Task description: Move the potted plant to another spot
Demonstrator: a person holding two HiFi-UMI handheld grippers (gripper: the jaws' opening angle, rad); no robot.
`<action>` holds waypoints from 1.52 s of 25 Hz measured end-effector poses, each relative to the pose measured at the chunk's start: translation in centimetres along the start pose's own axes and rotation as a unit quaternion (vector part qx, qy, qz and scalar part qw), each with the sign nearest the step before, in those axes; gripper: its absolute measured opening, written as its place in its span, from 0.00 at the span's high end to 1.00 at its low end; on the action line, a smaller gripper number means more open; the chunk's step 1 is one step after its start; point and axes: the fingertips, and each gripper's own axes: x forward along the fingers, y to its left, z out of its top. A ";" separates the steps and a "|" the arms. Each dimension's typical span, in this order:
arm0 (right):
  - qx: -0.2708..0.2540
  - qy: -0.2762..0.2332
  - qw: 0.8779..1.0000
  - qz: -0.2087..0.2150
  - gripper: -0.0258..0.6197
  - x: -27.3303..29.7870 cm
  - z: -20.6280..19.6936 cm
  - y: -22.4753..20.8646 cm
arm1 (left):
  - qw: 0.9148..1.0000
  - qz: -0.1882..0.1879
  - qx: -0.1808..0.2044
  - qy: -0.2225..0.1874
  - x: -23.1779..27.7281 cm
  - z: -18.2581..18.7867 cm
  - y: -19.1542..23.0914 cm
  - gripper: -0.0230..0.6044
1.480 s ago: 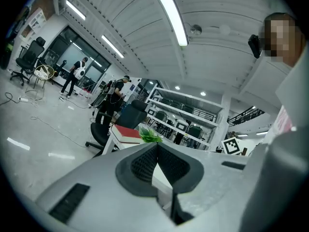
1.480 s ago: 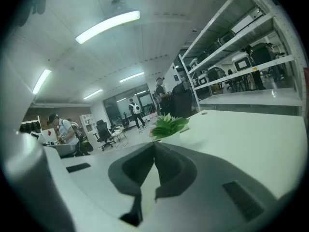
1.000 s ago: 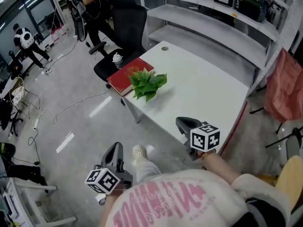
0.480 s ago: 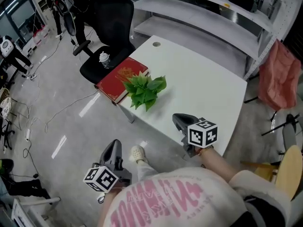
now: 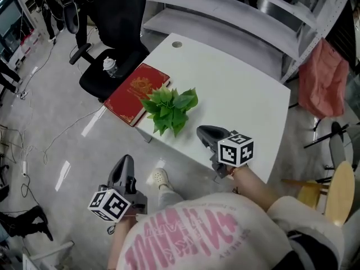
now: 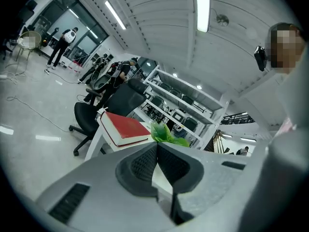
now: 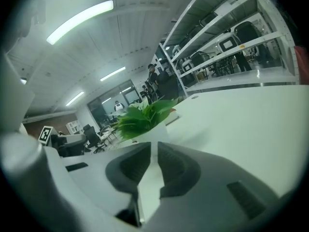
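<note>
Left tongs (image 5: 125,161) shut tip to tip, empty, off the counter (image 5: 247,89) edge above the floor; right tongs (image 5: 201,131) all but closed, empty, over the counter near the potted plant (image 5: 169,108). Plant stands at the counter's near-left edge, just beside a red book (image 5: 132,90). Head view shows only leaves; right gripper view shows the white pot (image 7: 150,132) beneath them, left gripper view the book's page edges.

Leaves of the potted plant (image 5: 169,108) hide its pot from above; the person's shirt (image 5: 197,235) is cropped below.
</note>
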 end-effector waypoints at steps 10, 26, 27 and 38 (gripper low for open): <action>-0.069 0.059 0.996 0.004 0.31 3.8 -3.4 -0.1 | 0.999 0.024 -0.021 -0.012 -0.9 0.2 2.7 0.96; -0.132 -0.008 0.991 -0.014 0.06 12.2 0.2 2.3 | 0.996 0.078 -0.038 -0.034 -3.5 1.6 7.1 0.96; -0.130 -0.015 0.991 -0.015 0.06 12.6 0.5 2.3 | 0.995 0.080 -0.038 -0.035 -3.6 1.6 7.4 0.96; -0.141 -0.069 0.987 -0.030 0.06 13.9 2.3 2.6 | 0.995 0.092 -0.040 -0.031 -3.3 2.6 9.0 0.96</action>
